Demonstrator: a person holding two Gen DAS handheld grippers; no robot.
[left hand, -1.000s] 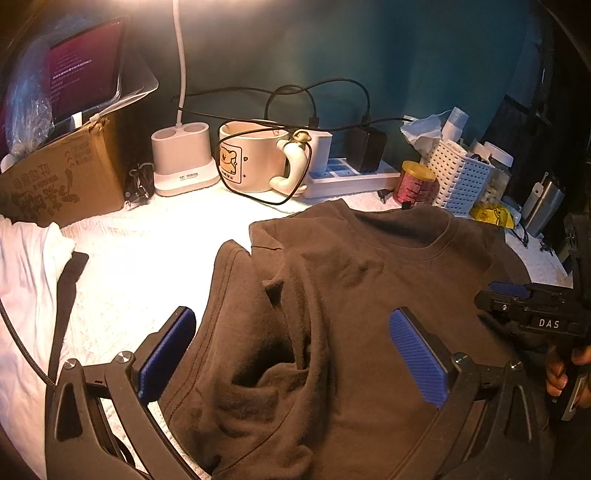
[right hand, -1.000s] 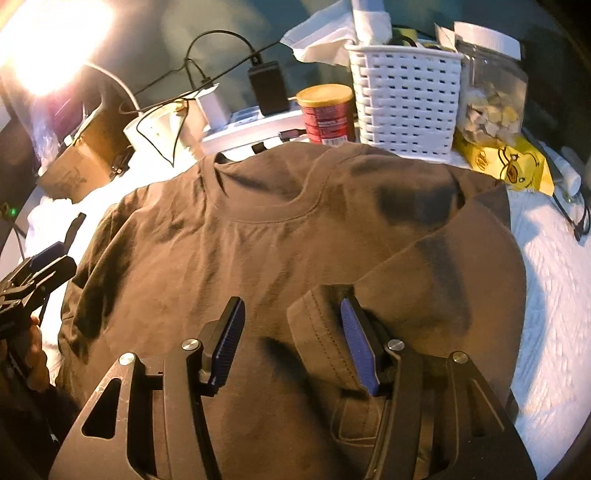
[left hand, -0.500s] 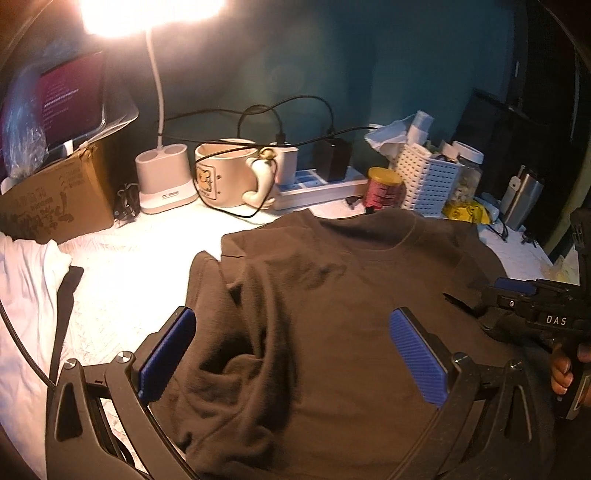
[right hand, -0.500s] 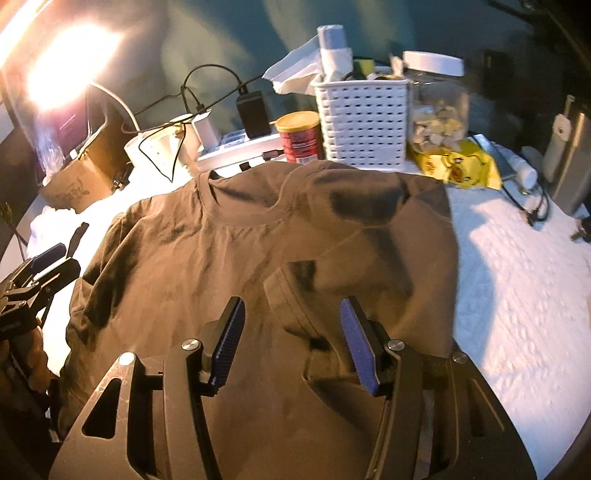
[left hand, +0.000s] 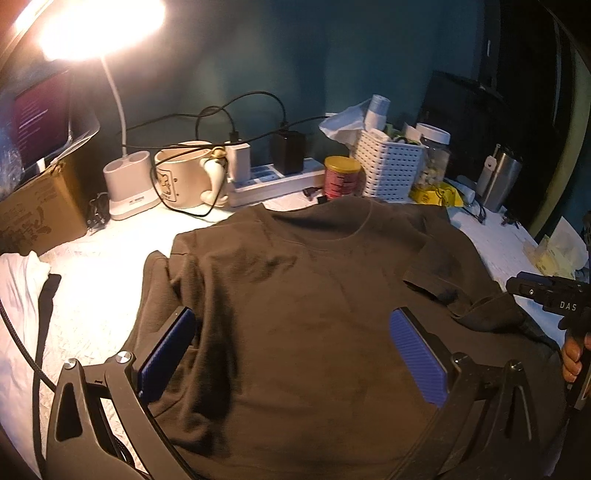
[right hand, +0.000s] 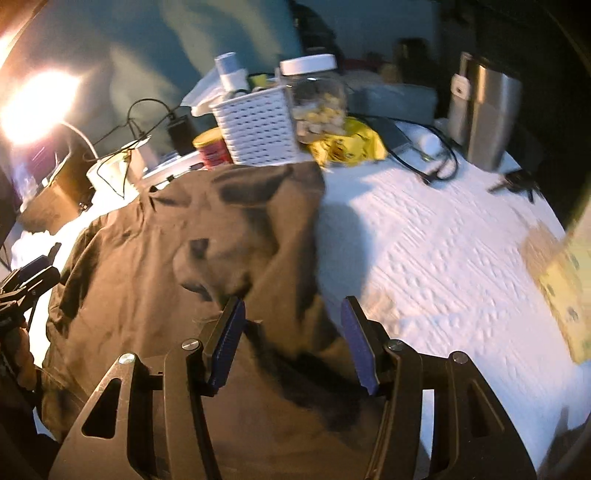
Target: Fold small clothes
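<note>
A dark brown short-sleeved cotton T-shirt (left hand: 314,295) lies spread on the white textured bench (right hand: 424,251), neck hole toward the clutter at the back. Its right sleeve (left hand: 436,280) is folded in over the chest, and its left side is bunched into a ridge along the edge.

My left gripper (left hand: 291,354) hovers over the shirt's lower half, its blue-padded fingers (left hand: 417,354) spread wide with nothing between them. My right gripper (right hand: 291,343) hangs over the shirt's right edge, partly above bare bench, its fingers (right hand: 229,339) about half apart and gripping nothing; that view is blurred.

Behind the shirt stand a white lattice plastic basket (left hand: 388,166), a red tin with a yellow lid (left hand: 341,177), a cream ceramic mug (left hand: 184,177), a white power strip (left hand: 277,181) and a lit white desk lamp (left hand: 99,26). A steel tumbler (right hand: 480,114) stands at the far right.
</note>
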